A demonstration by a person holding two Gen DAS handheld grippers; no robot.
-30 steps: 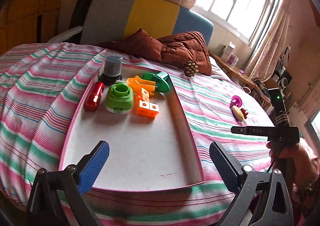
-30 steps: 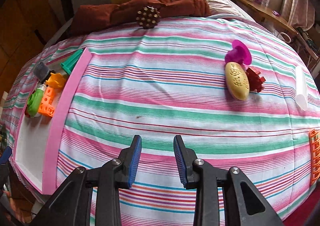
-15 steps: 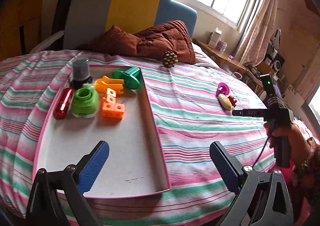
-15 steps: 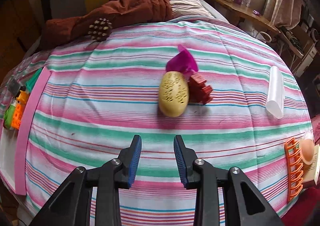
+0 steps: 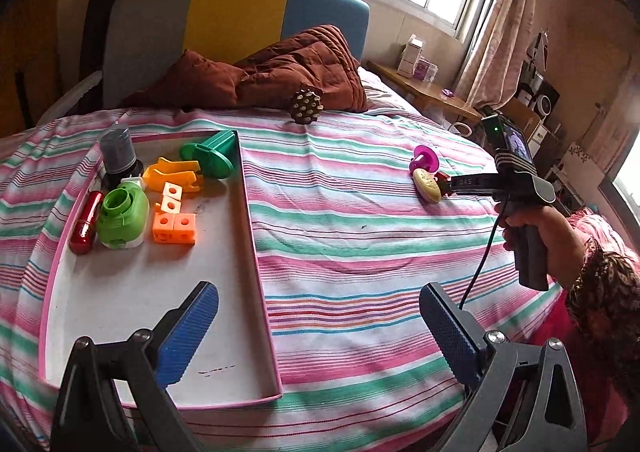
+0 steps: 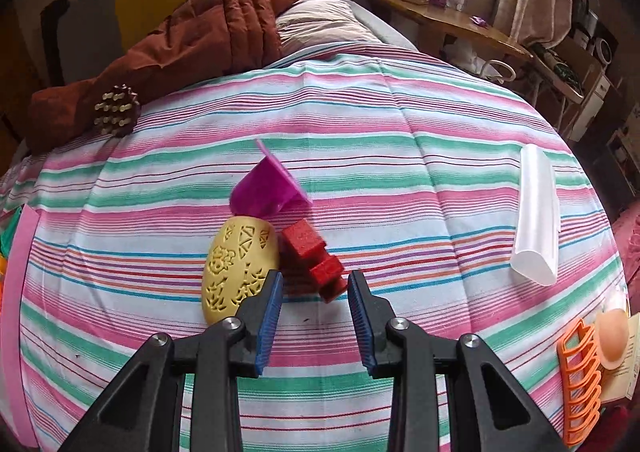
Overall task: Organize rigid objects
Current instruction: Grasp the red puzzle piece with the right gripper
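A pink-rimmed white tray lies on the striped bed, with a grey bottle, a red capsule, a green round toy, orange cubes, a yellow clip and a green spool at its far end. My left gripper hangs wide open over the tray's near right corner, holding nothing. My right gripper has its pads a narrow gap apart just in front of a red block. Next to the block are a yellow oval and a magenta cup.
A clear white tube lies to the right on the bed. An orange rack and a peach egg shape sit at the bed's right edge. A brown spiky ball rests against the brown quilt. A person's hand holds the right gripper.
My right gripper has travelled across the bed up to the yellow oval and red block, its jaws unchanged. The left view has swung right, so the tray sits further left.
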